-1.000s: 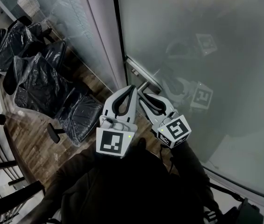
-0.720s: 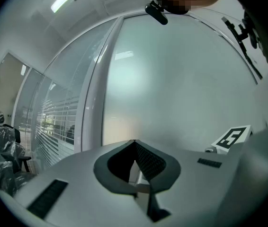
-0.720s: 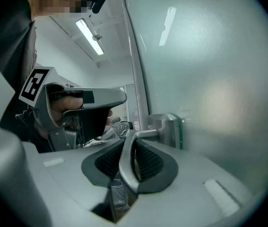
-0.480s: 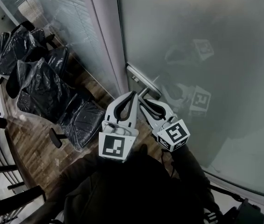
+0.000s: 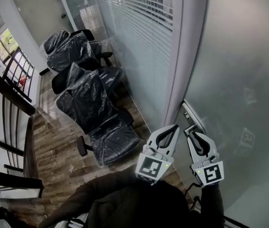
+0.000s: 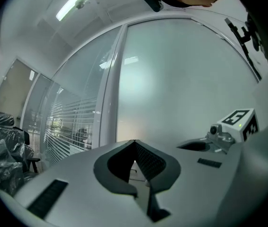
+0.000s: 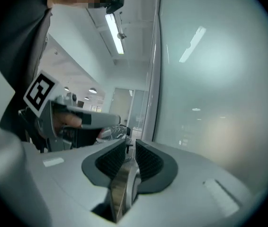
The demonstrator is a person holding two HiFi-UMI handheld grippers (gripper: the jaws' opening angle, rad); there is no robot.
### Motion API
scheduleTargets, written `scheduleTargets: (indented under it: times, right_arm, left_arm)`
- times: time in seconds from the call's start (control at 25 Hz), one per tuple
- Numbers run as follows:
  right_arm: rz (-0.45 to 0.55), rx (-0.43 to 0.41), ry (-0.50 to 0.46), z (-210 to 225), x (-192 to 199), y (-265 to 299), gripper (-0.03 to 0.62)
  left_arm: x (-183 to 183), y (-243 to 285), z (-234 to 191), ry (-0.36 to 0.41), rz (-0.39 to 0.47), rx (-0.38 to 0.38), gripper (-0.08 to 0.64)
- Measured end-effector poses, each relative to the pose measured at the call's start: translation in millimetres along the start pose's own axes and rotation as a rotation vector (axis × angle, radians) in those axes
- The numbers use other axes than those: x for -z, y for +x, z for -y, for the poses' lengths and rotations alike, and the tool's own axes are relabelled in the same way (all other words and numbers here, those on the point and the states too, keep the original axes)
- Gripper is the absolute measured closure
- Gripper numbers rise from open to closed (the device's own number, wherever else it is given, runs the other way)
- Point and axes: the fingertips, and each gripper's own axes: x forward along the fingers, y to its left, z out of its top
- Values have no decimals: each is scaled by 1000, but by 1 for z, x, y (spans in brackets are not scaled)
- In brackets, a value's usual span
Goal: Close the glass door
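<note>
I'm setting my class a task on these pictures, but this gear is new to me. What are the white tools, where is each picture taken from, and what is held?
A person holds two clamp-like grippers, one per hand. One picture comes from a camera on the person's head, looking down; the other two from cameras riding on the grippers. The right gripper is shut on the handle of the frosted glass door. The left gripper is shut on nothing. Plastic-wrapped chairs stand on the wood floor.

Wrapped chairs [image 5: 88, 99] crowd the left; the frosted glass door [image 5: 241, 70] walls the right.
</note>
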Motion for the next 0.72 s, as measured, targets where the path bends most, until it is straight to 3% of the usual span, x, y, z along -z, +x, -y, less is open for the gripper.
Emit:
scheduleTargets:
  times: [0.08, 0.16, 0.36, 0.52, 0.72]
  right_arm:
    - [65, -26, 23, -4, -21, -4, 525]
    - [97, -28, 57, -7, -33, -9, 591]
    - [116, -7, 125, -21, -40, -21, 591]
    - [137, 37, 205, -30, -47, -39, 591]
    - [177, 48, 190, -26, -61, -28, 591]
  left_arm:
    - [-5, -6, -2, 4, 16, -15, 563]
    - [-10, -10, -3, 4, 32, -24, 563]
    - [-15, -20, 0, 14, 39, -36, 563]
    - [-16, -32, 17, -23, 24, -26, 563]
    - [-21, -34, 10, -17, 8, -46, 563]
